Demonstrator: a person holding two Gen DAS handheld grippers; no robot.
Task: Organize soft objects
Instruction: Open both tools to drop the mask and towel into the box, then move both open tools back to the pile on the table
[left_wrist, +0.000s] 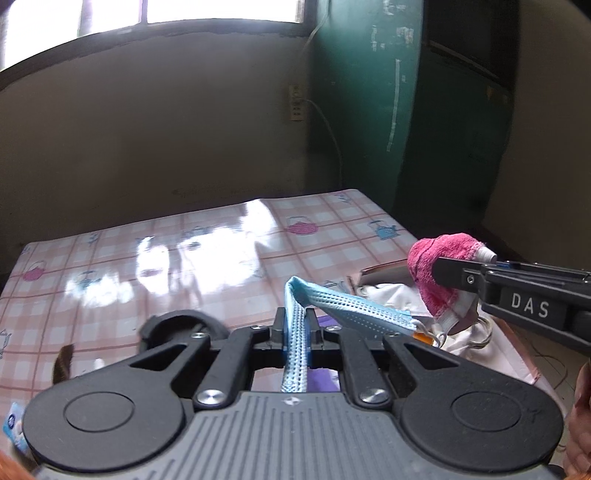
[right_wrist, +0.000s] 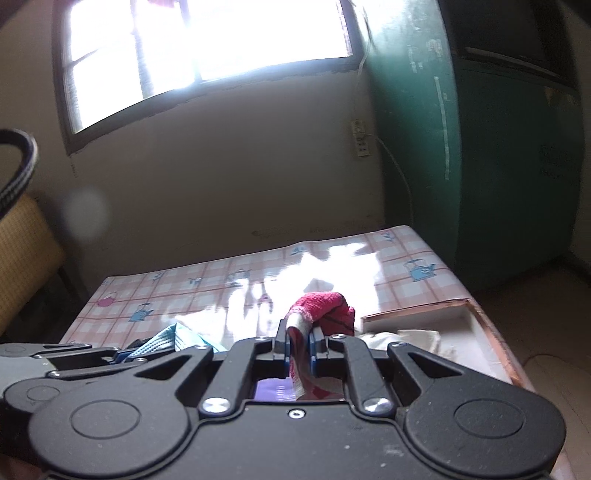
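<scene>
Left tongs: closed upon a blue face mask, which is held folded above the table. Right tongs: closed upon a pink cloth, held just right of the mask. White fabric is seen in an open box at the table's right edge.

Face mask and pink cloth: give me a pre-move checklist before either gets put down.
1. Left gripper shut on the face mask: ok.
2. Right gripper shut on the pink cloth: ok.
3. Mask's free end hangs clear of the right gripper: cannot tell; it droops close beside the cloth.
4. White box on the table's right side within view: ok.
5. Room left in the box: cannot tell; white fabric already lies inside.
6. Both items lifted off the tablecloth: ok.
</scene>
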